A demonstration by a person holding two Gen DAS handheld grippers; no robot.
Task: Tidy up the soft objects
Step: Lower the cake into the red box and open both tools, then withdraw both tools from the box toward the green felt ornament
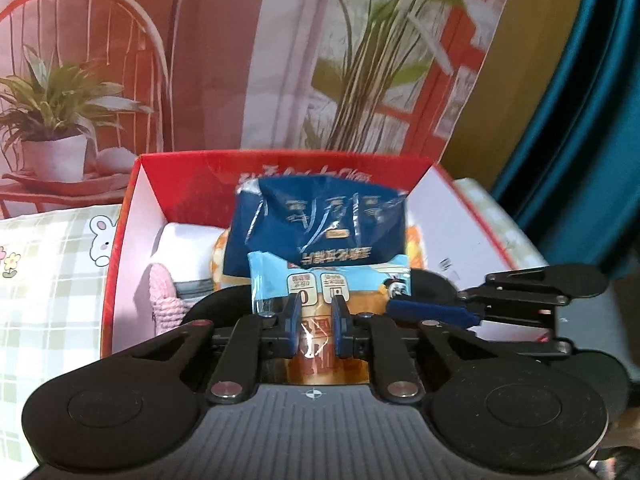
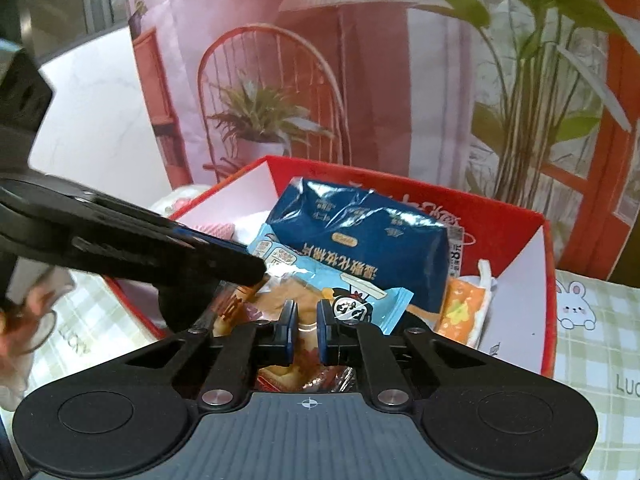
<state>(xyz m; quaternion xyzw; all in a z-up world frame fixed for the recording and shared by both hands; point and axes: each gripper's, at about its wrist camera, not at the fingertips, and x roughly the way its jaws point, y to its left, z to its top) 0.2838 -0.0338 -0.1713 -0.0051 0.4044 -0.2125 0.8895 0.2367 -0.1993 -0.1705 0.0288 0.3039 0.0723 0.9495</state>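
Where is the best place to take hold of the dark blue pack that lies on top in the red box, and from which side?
Probably the blue pack is best taken across its raised upper edge, coming from above. It lies tilted on the other packs in the red box, so that edge stands free. Its near end rests on the light blue snack bag, which both tongs already pinch.

Both claws, left (image 1: pixel 316 326) and right (image 2: pixel 307 330), angled down, pinched nearly closed.

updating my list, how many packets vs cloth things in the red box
plastic packets: 3 (dark blue pack, light blue snack bag, orange packet)
cloth items: 2 (pink knit piece, white folded cloth)
total: 5 visible in the red box
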